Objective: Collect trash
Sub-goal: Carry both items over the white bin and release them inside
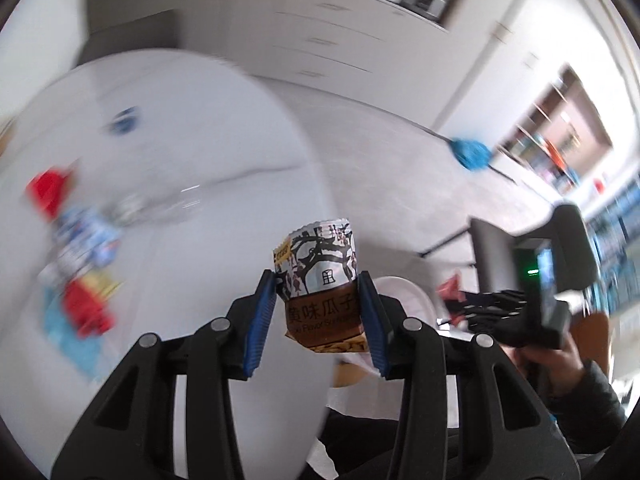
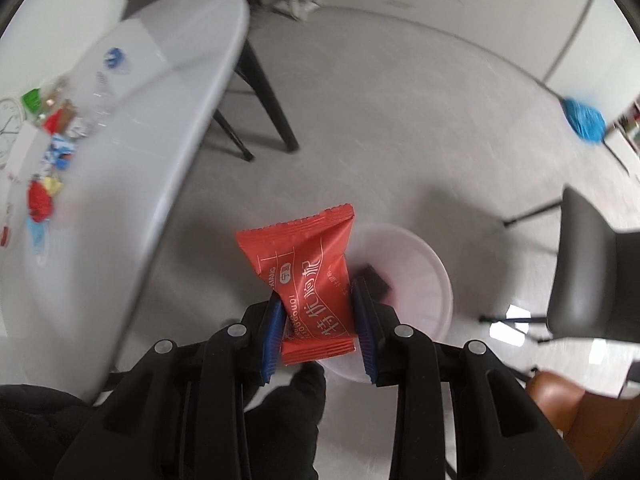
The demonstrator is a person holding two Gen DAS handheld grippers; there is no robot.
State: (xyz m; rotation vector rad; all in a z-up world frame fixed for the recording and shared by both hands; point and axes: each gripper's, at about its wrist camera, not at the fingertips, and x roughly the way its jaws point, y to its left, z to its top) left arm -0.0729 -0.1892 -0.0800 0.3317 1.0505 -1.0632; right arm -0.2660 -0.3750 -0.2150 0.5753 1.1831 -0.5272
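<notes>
The left gripper point(image 1: 318, 304) pinches a brown and white snack packet point(image 1: 320, 280). The right gripper point(image 2: 318, 320) pinches a red wrapper point(image 2: 308, 276) right above the white bin point(image 2: 436, 280) on the floor. This looks like the drop-in step: next the fingers should let go over the bin. The table edge point(image 2: 192, 148) is near; more trash point(image 2: 40, 196) waits there. The floor past it is open.

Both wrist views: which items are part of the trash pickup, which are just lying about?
Job:
- seed packet, in left gripper
- red packet, in right gripper
- white bin
- wrappers on table

Lying about:
- mop
- chair
- clock
</notes>
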